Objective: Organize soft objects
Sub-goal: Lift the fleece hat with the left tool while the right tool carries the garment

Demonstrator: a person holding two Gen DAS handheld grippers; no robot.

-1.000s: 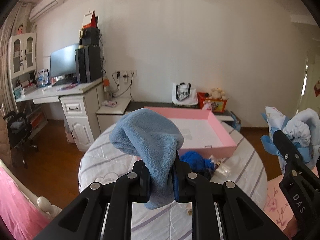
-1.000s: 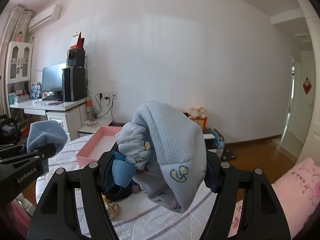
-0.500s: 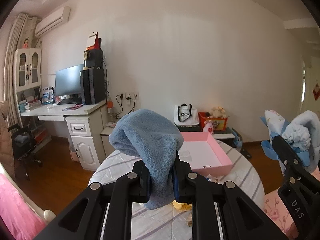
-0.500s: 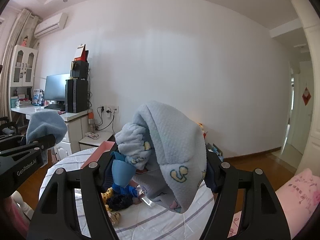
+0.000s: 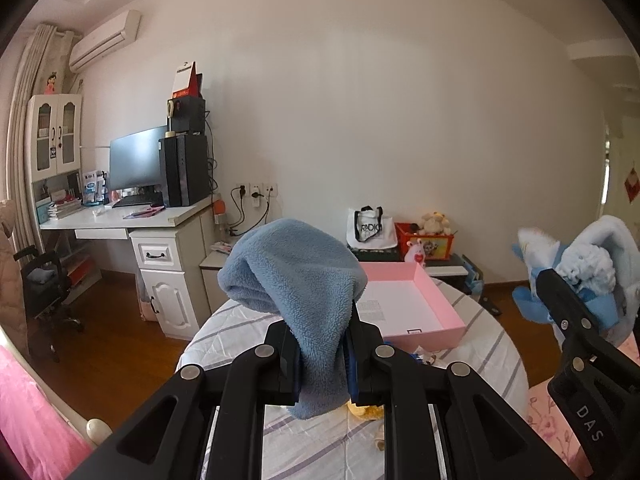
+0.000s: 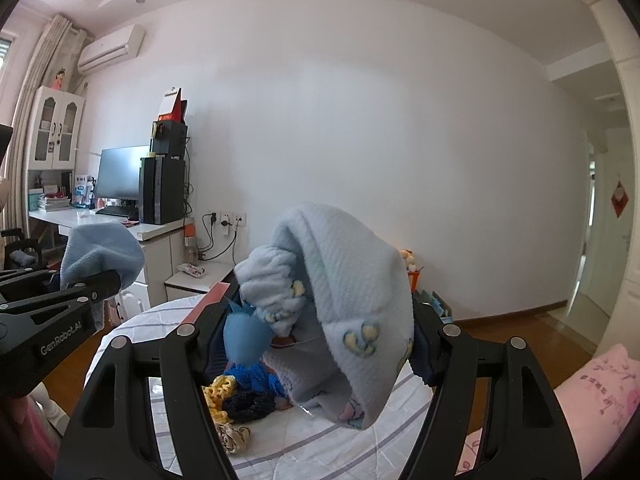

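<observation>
Blue fleece (image 5: 296, 280) hiding pink box's (image 5: 436, 304) corner

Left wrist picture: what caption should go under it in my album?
Left hand-held gripper pinches a fuzzy blue cloth above the striped table, pink box behind.

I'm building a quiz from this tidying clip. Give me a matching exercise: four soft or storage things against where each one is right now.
Things:
1. blue fleece cloth
2. pale printed baby garment
3. pink box
4. yellow crochet piece

Places:
A. open on the round table's far side
B. clamped in the left gripper
C. lying on the tablecloth
D. bunched in the right gripper

Pairs: 1-B, 2-D, 3-A, 4-C
</observation>
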